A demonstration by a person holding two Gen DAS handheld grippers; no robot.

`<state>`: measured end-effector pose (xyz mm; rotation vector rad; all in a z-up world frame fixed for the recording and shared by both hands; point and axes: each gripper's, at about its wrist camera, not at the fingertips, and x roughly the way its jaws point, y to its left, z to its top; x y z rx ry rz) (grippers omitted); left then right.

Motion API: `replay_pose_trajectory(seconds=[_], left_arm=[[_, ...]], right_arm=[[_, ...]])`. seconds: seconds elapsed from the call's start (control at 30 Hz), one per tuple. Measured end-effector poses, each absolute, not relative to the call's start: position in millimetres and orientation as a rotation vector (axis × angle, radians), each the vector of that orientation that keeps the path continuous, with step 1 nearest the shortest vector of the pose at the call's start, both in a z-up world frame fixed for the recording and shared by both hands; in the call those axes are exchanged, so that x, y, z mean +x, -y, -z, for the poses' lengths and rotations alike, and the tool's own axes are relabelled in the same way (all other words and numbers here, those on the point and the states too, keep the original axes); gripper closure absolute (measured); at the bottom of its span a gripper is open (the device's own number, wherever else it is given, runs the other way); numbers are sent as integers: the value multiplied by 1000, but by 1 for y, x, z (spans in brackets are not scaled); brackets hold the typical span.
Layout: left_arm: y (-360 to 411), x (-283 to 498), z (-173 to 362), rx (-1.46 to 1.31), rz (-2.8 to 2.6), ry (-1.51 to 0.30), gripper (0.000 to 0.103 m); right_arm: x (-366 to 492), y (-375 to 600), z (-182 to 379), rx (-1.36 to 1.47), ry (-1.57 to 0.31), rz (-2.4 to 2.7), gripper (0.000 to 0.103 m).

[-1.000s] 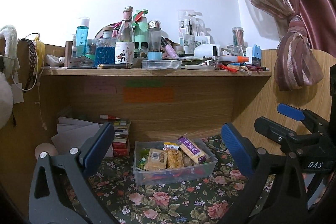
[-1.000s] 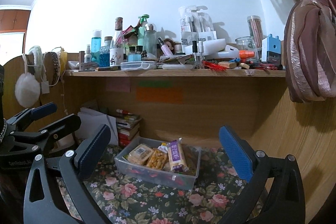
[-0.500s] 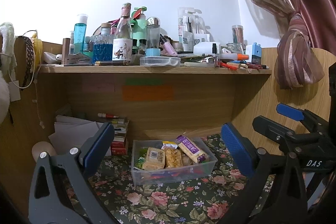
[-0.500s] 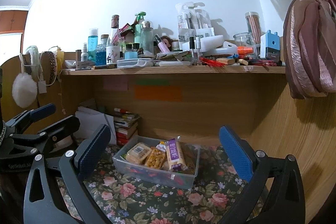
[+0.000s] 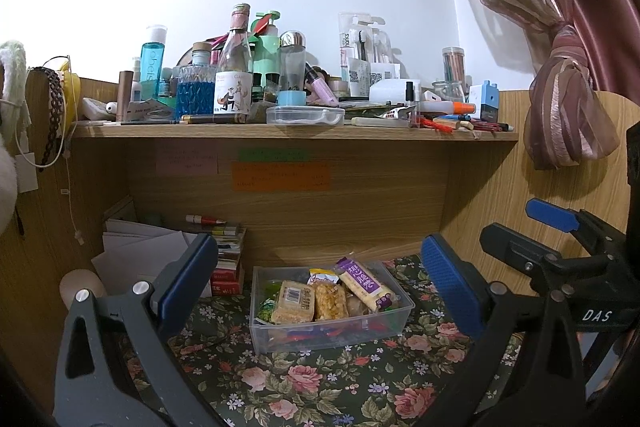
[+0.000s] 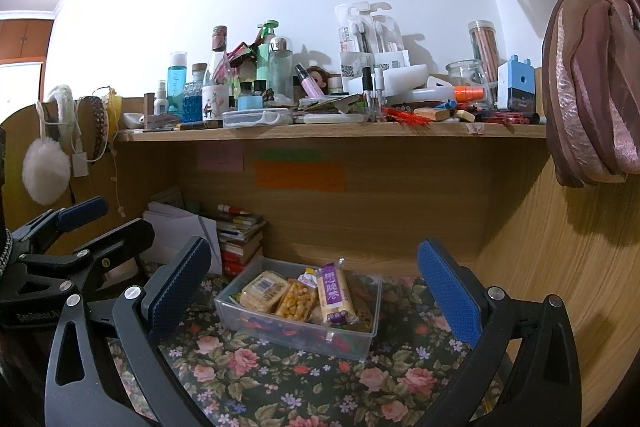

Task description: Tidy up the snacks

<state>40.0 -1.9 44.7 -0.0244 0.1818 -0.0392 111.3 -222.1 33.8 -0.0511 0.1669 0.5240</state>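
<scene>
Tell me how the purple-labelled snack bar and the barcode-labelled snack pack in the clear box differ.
The purple-labelled snack bar is long and narrow; the barcode-labelled snack pack is shorter and squarer. The bar carries a purple band with white characters; the pack shows a white barcode sticker on pale yellow wrapping. The bar lies toward the right of the clear box; the pack lies at the left. Both lie on top of the pile, untouched.
</scene>
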Motion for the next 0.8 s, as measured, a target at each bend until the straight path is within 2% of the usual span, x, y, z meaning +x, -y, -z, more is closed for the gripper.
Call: replay_pose_trajectory(seconds=[0.8], left_arm=[[2, 48, -39, -30, 30, -200, 0]], right_arm=[[114, 222, -33, -52, -169, -526, 0]])
